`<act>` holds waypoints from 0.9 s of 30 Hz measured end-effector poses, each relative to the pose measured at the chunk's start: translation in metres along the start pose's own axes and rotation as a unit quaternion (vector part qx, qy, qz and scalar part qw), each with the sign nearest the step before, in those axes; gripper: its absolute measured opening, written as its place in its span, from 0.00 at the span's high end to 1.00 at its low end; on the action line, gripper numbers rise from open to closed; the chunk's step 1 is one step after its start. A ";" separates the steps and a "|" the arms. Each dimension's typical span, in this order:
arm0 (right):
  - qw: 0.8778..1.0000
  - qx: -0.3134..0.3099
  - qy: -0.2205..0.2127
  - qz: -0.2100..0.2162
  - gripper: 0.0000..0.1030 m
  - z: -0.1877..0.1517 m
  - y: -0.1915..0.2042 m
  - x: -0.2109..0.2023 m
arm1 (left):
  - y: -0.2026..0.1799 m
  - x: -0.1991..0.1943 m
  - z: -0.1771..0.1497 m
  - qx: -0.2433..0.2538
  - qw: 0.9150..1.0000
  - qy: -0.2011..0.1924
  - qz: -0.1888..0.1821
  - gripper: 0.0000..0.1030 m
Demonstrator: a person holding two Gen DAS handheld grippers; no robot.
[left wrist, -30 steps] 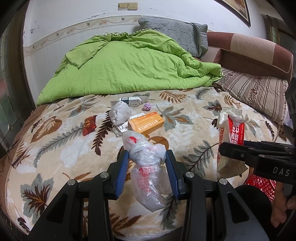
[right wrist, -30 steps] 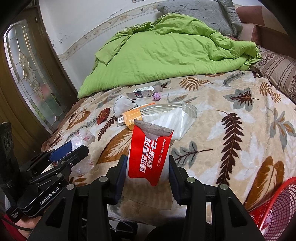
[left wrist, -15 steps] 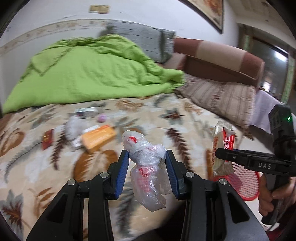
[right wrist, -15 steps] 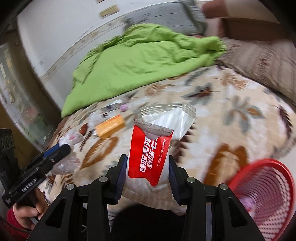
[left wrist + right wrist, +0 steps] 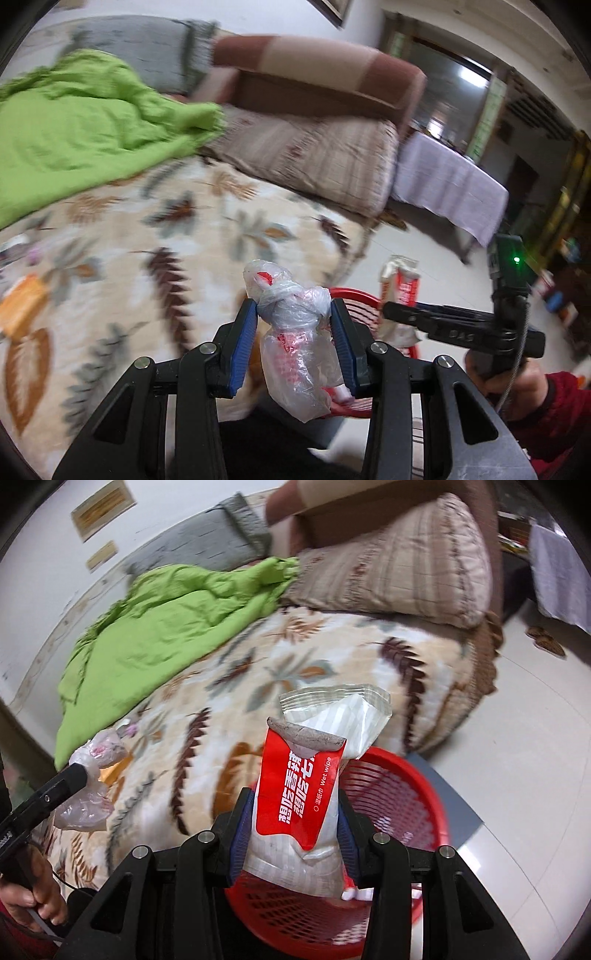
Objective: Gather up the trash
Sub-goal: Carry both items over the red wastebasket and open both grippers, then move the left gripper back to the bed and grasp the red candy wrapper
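Note:
My left gripper point(image 5: 294, 314) is shut on a knotted clear plastic bag point(image 5: 295, 332) with red scraps inside, held at the bed's edge above the red basket point(image 5: 358, 299). My right gripper point(image 5: 295, 812) is shut on a red and white wet wipe pack point(image 5: 295, 794), hanging over the red mesh basket point(image 5: 399, 805) on the floor. In the left wrist view the right gripper point(image 5: 391, 306) holds the pack point(image 5: 400, 291) to the right. The right wrist view shows the left gripper point(image 5: 79, 771) with its bag point(image 5: 88, 801) at the left. An orange box point(image 5: 22, 302) lies on the bed.
The bed's leaf-print blanket point(image 5: 207, 709) carries a green quilt point(image 5: 74, 122) and a striped pillow point(image 5: 399, 565) at the back. A brown headboard point(image 5: 314, 70) stands behind. White tiled floor point(image 5: 524, 738) lies right of the basket. A cloth-covered table point(image 5: 443, 181) stands farther off.
Both grippers have swung right, off the bed toward the floor. The red basket now sits under the wet wipe pack, and the trash on the bed has slid to the left edge of view.

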State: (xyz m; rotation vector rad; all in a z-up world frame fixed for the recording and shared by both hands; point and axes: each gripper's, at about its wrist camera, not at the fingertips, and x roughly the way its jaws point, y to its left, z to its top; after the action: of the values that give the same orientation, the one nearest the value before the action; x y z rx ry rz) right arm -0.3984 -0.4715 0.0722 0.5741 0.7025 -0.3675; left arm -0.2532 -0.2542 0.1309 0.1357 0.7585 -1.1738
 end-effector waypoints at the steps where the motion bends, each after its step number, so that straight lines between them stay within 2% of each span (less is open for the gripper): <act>1: 1.000 0.005 0.003 -0.002 0.53 -0.001 -0.005 -0.001 | -0.005 0.009 0.002 0.003 1.000 0.008 -0.011 0.62; 3: 1.000 0.011 0.011 -0.004 0.52 -0.002 -0.011 -0.001 | -0.020 0.027 0.005 0.014 0.999 0.024 -0.035 0.61; 6: 1.000 0.017 0.011 -0.013 0.47 -0.003 -0.020 -0.003 | -0.031 0.043 0.007 0.013 0.998 0.041 -0.041 0.41; 10: 1.000 0.018 0.001 -0.018 0.42 -0.001 -0.023 -0.009 | -0.031 0.038 0.009 0.012 0.999 0.034 -0.037 0.32; 14: 1.000 0.014 -0.001 -0.013 0.42 0.002 -0.017 -0.007 | -0.021 0.029 0.015 -0.008 0.999 0.022 -0.023 0.30; 20: 0.999 -0.027 0.009 0.018 0.42 0.005 0.022 0.011 | 0.008 0.004 0.007 -0.009 0.998 0.005 0.054 0.28; 27: 0.994 -0.093 0.033 0.054 0.40 -0.001 0.085 0.038 | 0.059 -0.037 -0.016 -0.035 0.989 -0.008 0.145 0.28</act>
State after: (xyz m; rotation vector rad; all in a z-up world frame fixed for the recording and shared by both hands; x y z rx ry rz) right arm -0.3302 -0.4088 0.0763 0.4473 0.7567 -0.1800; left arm -0.2158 -0.1938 0.1242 0.1718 0.7383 -0.8702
